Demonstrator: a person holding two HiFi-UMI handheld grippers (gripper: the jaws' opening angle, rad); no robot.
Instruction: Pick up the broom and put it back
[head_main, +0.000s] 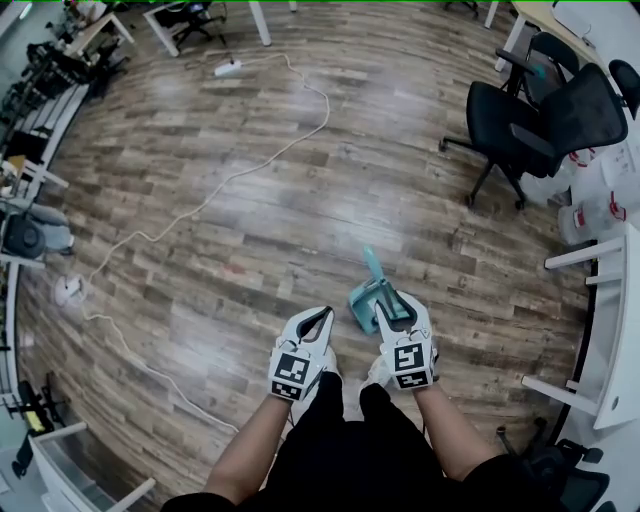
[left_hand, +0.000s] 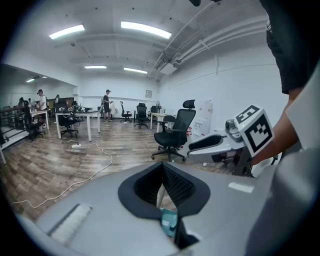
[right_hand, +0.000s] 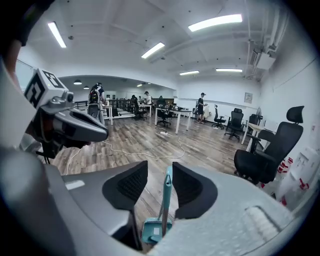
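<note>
A teal broom (head_main: 372, 268) stands upright in its teal dustpan (head_main: 366, 300) on the wooden floor, just ahead of my hands. My right gripper (head_main: 393, 302) hangs over the dustpan with its jaws open. In the right gripper view the broom handle (right_hand: 166, 197) rises between the open jaws (right_hand: 160, 170), close to the right pad, and neither pad presses on it. My left gripper (head_main: 318, 316) is to the left of the dustpan. Its jaws (left_hand: 162, 167) meet at the tips with nothing held. A teal piece (left_hand: 169, 220) shows below them.
A black office chair (head_main: 530, 130) stands at the far right, with white containers (head_main: 600, 190) and a white table frame (head_main: 600, 330) beside it. A white cable (head_main: 200, 200) runs across the floor from a power strip (head_main: 228, 68). Desks and people are far back.
</note>
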